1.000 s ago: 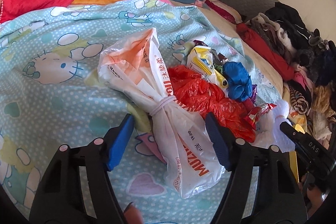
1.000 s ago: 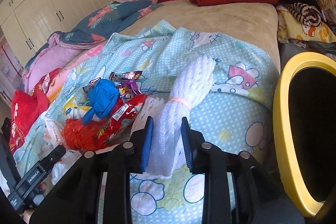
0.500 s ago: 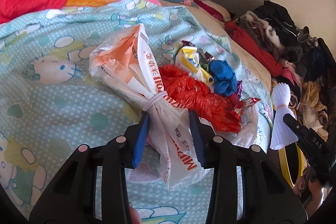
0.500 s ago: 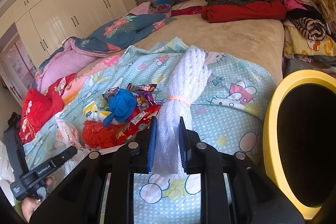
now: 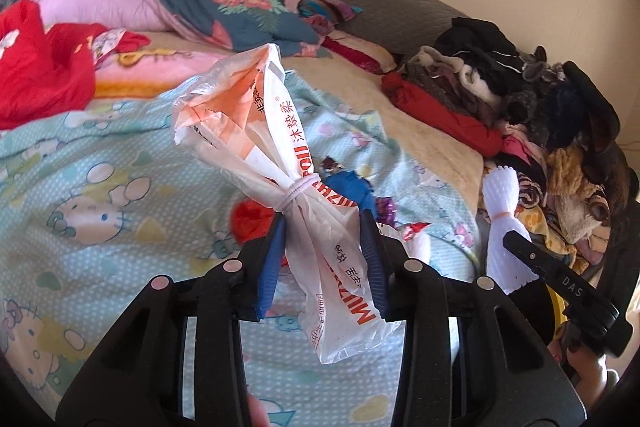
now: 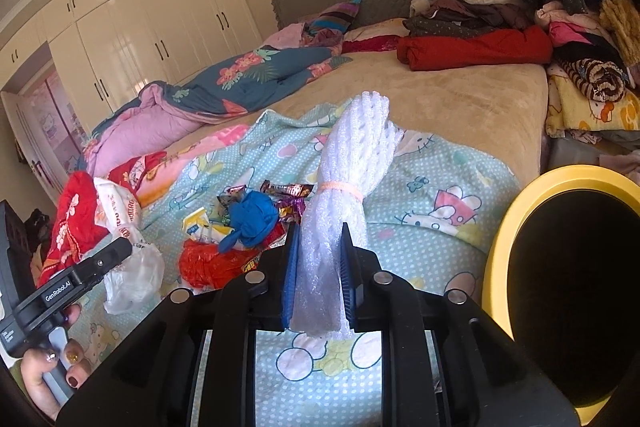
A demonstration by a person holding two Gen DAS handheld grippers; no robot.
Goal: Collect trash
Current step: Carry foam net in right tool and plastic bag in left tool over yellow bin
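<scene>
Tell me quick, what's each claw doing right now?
Left claw: closed on the plastic bag, lifted off the bed.
Right claw: closed on the white foam bundle.

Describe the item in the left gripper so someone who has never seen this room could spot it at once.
On the bed's light-blue cartoon blanket, look just above the trash pile. The left gripper pinches a white plastic bag with orange print, cinched mid-length by a white band. Unlike the white foam netting in the right gripper, it is smooth and printed.
</scene>
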